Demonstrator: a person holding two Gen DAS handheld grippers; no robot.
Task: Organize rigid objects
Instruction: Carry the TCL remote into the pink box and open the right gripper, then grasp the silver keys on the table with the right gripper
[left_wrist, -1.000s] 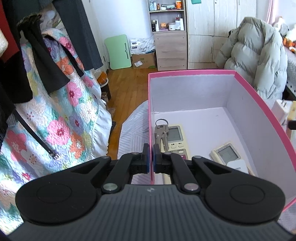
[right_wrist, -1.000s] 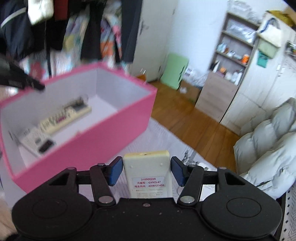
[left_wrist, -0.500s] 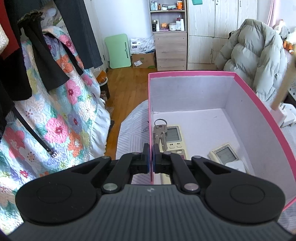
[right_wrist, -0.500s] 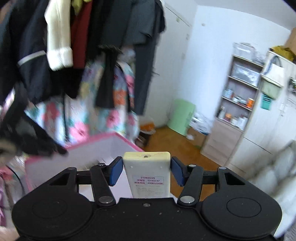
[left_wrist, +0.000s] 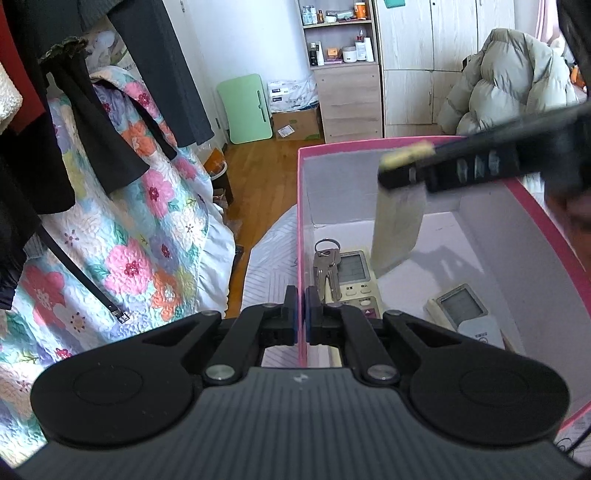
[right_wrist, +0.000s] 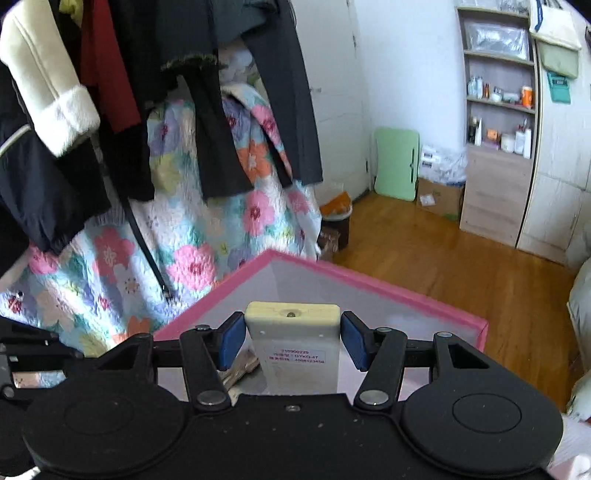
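A pink box (left_wrist: 546, 229) with a white inside holds a bunch of keys (left_wrist: 327, 266), a cream remote (left_wrist: 356, 282) and a second remote (left_wrist: 461, 310). My left gripper (left_wrist: 301, 314) is shut on the box's left wall, near the front. From the right, my right gripper (left_wrist: 402, 173) reaches over the box, shut on a third cream remote (left_wrist: 397, 229) that hangs above the floor of the box. In the right wrist view this held remote (right_wrist: 295, 343) sits label-up between the blue pads (right_wrist: 231, 341) of the right gripper (right_wrist: 291, 339), over the pink box rim (right_wrist: 369, 280).
The box rests on a white striped cover (left_wrist: 269, 258). A floral quilt (left_wrist: 129, 240) and hanging dark clothes (left_wrist: 92, 129) stand to the left. Beyond lie wooden floor (left_wrist: 266, 173), a green folding board (left_wrist: 245, 107), a shelf cabinet (left_wrist: 347, 85) and a grey puffer jacket (left_wrist: 509, 77).
My right gripper has swung with its remote from beside the box to above it, and it now shows in the left wrist view. The left gripper has stayed on the wall.
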